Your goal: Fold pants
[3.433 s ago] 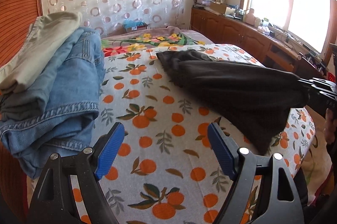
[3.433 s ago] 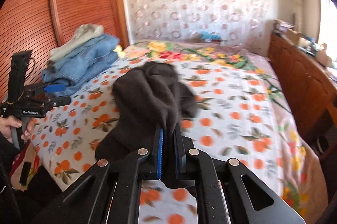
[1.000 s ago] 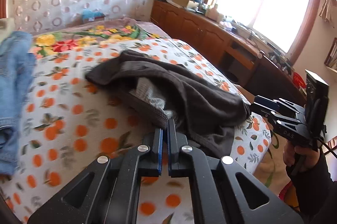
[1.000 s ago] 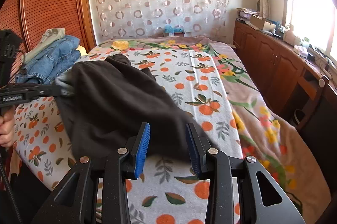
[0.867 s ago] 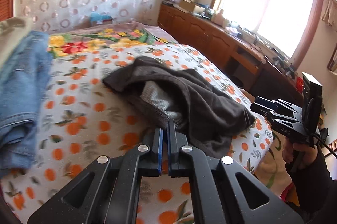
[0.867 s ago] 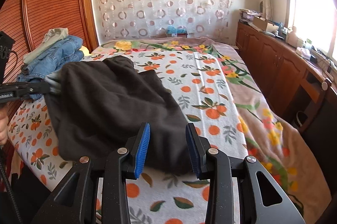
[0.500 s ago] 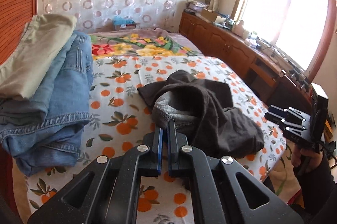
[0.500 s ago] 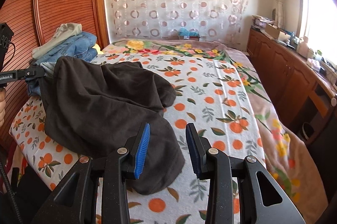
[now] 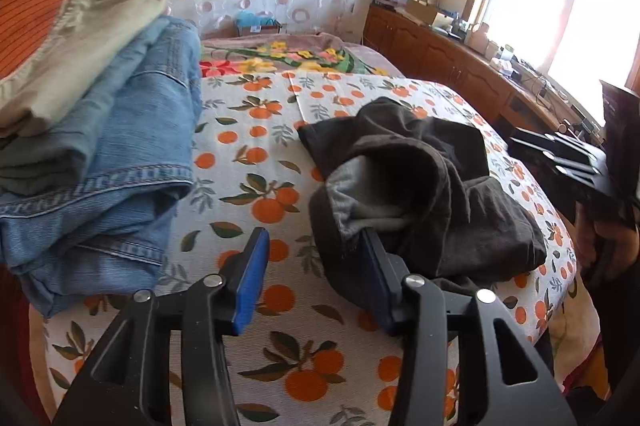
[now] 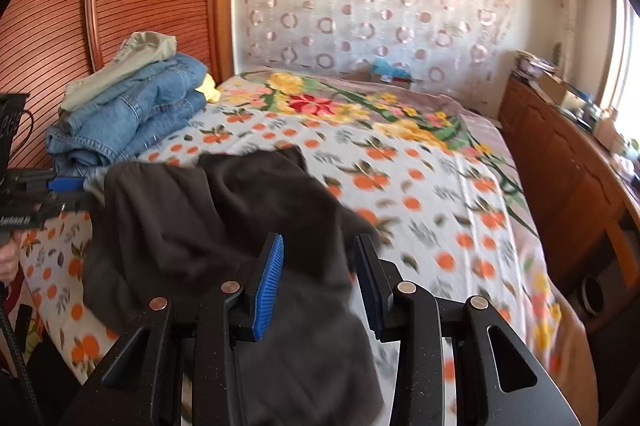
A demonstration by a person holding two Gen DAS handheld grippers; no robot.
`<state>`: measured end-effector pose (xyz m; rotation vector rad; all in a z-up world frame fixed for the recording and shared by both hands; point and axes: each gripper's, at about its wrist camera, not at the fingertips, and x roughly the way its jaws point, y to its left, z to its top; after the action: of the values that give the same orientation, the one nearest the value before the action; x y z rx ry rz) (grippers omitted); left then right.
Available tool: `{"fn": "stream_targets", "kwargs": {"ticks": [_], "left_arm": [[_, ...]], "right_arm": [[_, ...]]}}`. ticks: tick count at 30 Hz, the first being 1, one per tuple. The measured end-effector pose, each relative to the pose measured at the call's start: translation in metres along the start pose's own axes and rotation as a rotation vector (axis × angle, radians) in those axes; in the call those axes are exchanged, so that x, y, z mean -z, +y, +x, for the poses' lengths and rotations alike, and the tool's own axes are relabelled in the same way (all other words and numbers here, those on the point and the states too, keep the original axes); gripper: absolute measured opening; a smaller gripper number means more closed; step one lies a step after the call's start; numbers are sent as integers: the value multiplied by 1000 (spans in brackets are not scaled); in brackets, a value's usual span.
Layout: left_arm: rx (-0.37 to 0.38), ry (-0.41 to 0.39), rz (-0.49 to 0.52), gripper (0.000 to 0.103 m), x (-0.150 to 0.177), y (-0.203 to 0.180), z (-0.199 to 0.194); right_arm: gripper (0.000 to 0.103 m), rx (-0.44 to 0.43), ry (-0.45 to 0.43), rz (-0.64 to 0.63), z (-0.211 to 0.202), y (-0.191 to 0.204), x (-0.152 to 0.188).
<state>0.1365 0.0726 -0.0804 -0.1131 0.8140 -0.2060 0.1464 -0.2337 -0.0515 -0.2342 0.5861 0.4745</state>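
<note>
Half a second ago the left gripper was pinched shut on the grey waistband of the dark pants; its jaws have just been opening and now stand apart. Seen from the left wrist, the gripper points down at the bed with its orange-print sheet. Bare sheet shows between the blue pads. The waistband edge lies against the tip of the right-hand finger, outside the gap, so nothing is gripped. The pants sit crumpled in a heap on the near part of the bed, charcoal outside with a pale grey lining showing at the open waist. A stack of folded jeans lies on the bed to the left of the pants, well apart from them. Beyond the pants, at the right edge, a hand holds the right gripper.

From the right wrist, the right gripper tilts down over the near bed edge, jaws moderately open. Blurred dark cloth of the pants shows in the gap, but the pads do not press it. The pants spread from the left side of the bed to under this gripper, loose and wrinkled. The left gripper sits at their left end.
</note>
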Motion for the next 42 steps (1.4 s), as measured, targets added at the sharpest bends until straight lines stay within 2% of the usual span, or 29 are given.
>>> {"fn": "stream_targets", "kwargs": {"ticks": [7, 13, 15, 19, 27, 32, 33, 35, 36, 39, 42], "left_arm": [[-27, -27, 0, 48, -1, 16, -12], [-101, -49, -1, 49, 0, 37, -17], [-123, -49, -2, 52, 1, 44, -15], [-118, -56, -26, 76, 2, 56, -14], [-127, -64, -32, 76, 4, 62, -13], [-133, -56, -34, 76, 8, 63, -16], [-134, -56, -34, 76, 8, 62, -16], [-134, -55, -32, 76, 7, 59, -16], [-135, -55, -30, 76, 8, 57, -17], [-128, -57, -25, 76, 9, 51, -18], [-124, -54, -17, 76, 10, 44, -16]], "right_arm": [[40, -99, 25, -100, 56, 27, -44], [40, -192, 92, -157, 118, 48, -66], [40, -199, 117, -183, 138, 52, -71], [40, -238, 166, -217, 177, 65, -87], [40, -283, 283, -245, 233, 77, -98], [40, -283, 275, -263, 243, 82, -100], [26, -302, 275, -267, 240, 81, -98], [8, -333, 275, -277, 232, 83, -96], [4, -307, 265, -289, 229, 85, -94], [3, -291, 214, -258, 213, 76, -94], [3, -294, 115, -162, 181, 48, -99]]}}
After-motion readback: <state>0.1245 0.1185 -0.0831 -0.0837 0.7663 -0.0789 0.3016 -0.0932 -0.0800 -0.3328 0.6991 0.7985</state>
